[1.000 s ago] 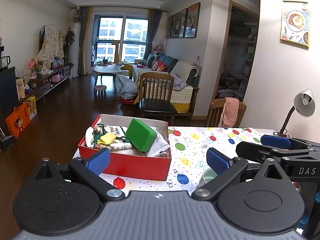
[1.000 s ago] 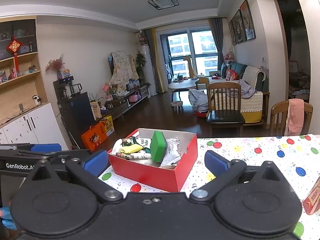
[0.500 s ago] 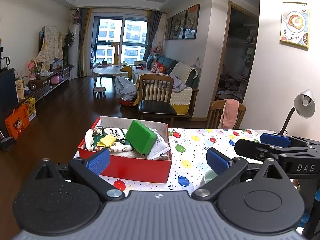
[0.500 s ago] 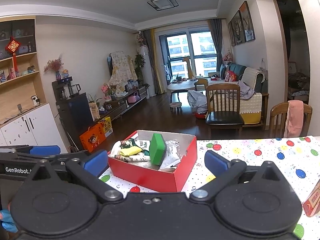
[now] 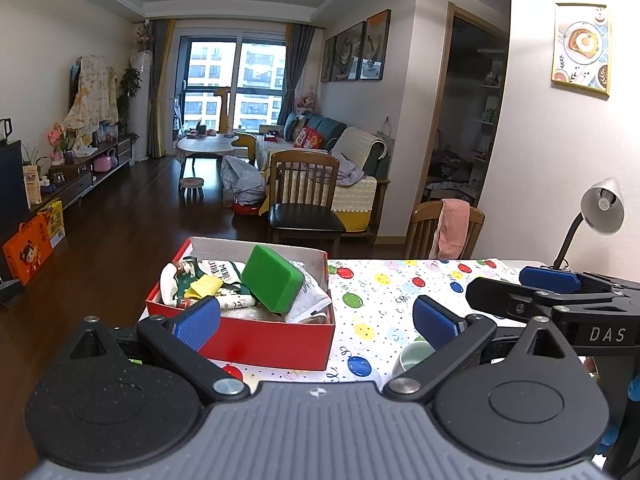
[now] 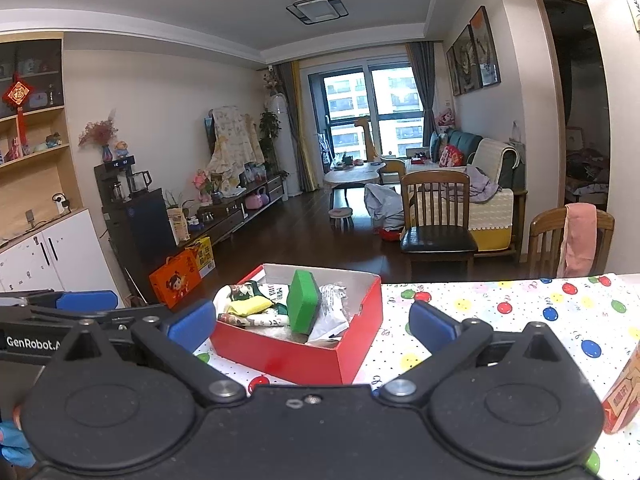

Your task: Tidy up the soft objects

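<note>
A: Where is the green sponge [image 5: 272, 279] sitting?
B: Leaning tilted in the red box [image 5: 256, 338] on the worktop [image 5: 400, 300].
A: And each tool?
B: Left tool [image 5: 316, 322] and right tool [image 6: 312, 326] are both hovering spread apart, gripping nothing.

"DAS" on right gripper [image 5: 552, 284], "GenRobot" on left gripper [image 6: 86, 300]

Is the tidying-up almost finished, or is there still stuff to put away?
The red box already holds a green sponge, a yellow cloth and printed fabric. Both the left gripper and right gripper are open and empty. No soft things are visible left on the table, so it looks nearly done.
</note>
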Motion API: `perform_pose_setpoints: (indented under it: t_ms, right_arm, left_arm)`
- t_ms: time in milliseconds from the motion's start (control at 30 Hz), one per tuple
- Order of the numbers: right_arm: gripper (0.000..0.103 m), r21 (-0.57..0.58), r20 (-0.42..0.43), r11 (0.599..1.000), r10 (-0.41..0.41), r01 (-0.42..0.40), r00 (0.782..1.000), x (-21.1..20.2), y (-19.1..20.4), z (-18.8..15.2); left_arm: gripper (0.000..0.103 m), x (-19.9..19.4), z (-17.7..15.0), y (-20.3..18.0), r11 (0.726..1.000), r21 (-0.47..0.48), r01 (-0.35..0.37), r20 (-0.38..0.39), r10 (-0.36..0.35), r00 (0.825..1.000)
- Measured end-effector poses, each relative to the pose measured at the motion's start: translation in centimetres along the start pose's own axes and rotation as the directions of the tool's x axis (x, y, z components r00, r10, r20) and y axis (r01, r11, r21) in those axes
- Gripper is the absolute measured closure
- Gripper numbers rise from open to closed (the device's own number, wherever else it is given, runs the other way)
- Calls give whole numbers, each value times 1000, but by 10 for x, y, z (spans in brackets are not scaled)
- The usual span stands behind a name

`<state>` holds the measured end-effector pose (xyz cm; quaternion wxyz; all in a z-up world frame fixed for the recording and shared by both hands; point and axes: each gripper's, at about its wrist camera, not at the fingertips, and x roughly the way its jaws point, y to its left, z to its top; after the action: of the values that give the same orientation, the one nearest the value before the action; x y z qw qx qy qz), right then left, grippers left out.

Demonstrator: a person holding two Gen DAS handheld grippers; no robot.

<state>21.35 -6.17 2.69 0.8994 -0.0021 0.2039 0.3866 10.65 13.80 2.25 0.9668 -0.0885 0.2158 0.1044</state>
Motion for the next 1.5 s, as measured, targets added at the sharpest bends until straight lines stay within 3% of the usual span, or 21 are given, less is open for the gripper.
perform_pose_setpoints:
  t_ms: [633, 1500]
  right_arm:
    - [0, 26, 18, 995, -93, 92, 996, -20, 10, -11]
    - [0, 15, 4, 997, -74, 74, 997, -78, -30, -29]
  left_arm:
    - [0, -4, -1, -6, 996, 36, 81, -2, -81, 997]
    - [0, -47, -31, -83, 999, 16, 36, -7, -36, 999]
